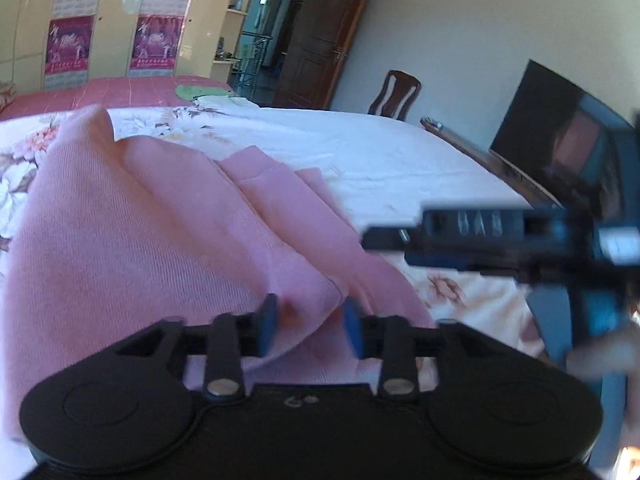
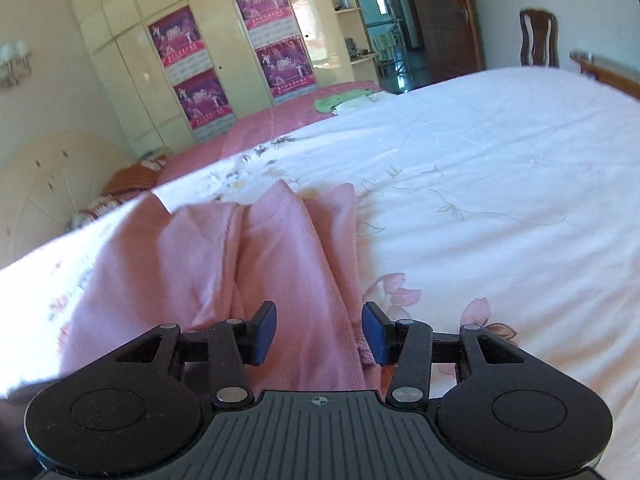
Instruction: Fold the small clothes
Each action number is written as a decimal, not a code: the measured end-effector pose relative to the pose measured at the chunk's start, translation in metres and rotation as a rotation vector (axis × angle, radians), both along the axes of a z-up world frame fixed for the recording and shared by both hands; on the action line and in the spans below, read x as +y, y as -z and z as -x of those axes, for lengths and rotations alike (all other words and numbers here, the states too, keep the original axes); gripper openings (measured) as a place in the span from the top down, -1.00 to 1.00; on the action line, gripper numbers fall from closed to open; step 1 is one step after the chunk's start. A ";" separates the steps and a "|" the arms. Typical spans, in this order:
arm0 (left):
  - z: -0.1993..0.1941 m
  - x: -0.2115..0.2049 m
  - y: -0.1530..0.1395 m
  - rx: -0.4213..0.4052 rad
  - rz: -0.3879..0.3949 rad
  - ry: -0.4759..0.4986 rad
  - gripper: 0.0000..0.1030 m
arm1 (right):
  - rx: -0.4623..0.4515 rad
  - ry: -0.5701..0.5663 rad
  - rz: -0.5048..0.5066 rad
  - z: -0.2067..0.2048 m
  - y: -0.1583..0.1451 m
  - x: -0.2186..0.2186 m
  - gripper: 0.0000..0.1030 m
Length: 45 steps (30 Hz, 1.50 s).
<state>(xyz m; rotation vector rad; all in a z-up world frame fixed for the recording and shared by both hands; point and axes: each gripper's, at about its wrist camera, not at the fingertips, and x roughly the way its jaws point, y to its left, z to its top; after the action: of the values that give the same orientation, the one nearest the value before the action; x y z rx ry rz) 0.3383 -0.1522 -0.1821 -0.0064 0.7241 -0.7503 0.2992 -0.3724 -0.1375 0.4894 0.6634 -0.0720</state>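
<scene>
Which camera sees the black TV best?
The left wrist view. The flat black TV screen stands there at the right, beyond the white flowered bedspread. The right wrist view does not show it at all, only bed, wardrobe and door.

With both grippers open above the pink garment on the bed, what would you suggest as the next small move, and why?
Probably lower the left gripper and close it on the raised fold of the pink garment. Its pads stand apart on either side of that ridge without pressing it. The right gripper is likewise open over the cloth's edge, and the garment lies bunched in ridges on the floral bedsheet, so folding seems unfinished.
</scene>
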 end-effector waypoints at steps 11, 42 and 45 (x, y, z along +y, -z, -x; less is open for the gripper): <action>-0.034 0.092 -0.033 -0.034 0.002 -0.331 -0.45 | 0.052 -0.188 -0.151 -0.060 0.000 0.033 -0.49; -0.069 0.073 -0.018 0.032 0.004 -0.293 -0.43 | -0.110 -0.203 0.049 -0.068 -0.031 0.031 0.76; -0.062 0.060 -0.013 0.037 -0.017 -0.256 -0.44 | -0.060 -0.166 0.042 -0.052 -0.024 0.008 0.75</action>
<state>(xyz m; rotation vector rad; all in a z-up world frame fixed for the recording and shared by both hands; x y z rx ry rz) 0.4001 -0.0924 -0.1687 -0.0956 0.7486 -0.5004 0.3510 -0.3641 -0.1137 0.3935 0.6398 0.0847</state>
